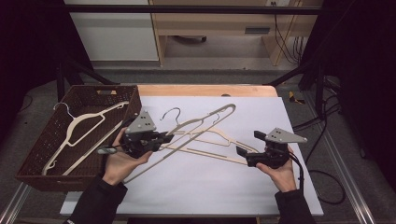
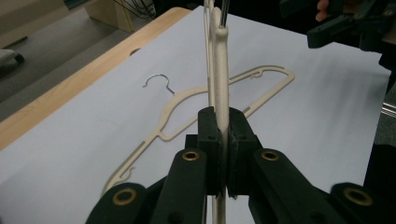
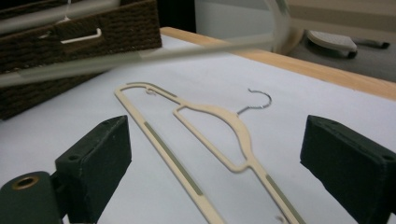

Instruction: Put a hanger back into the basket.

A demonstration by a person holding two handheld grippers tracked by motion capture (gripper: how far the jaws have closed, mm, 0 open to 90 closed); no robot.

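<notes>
One hanger between left tongs

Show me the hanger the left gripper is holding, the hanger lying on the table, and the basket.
held hanger [image 2: 220, 70], left gripper view, its bar.
flat hanger [image 3: 233, 128], right gripper view, its shoulder.
basket [image 1: 135, 100], high view, its right wall.

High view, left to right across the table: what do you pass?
Basket with a hanger in it → left gripper, shut on a lifted hanger → right gripper, open.
</notes>
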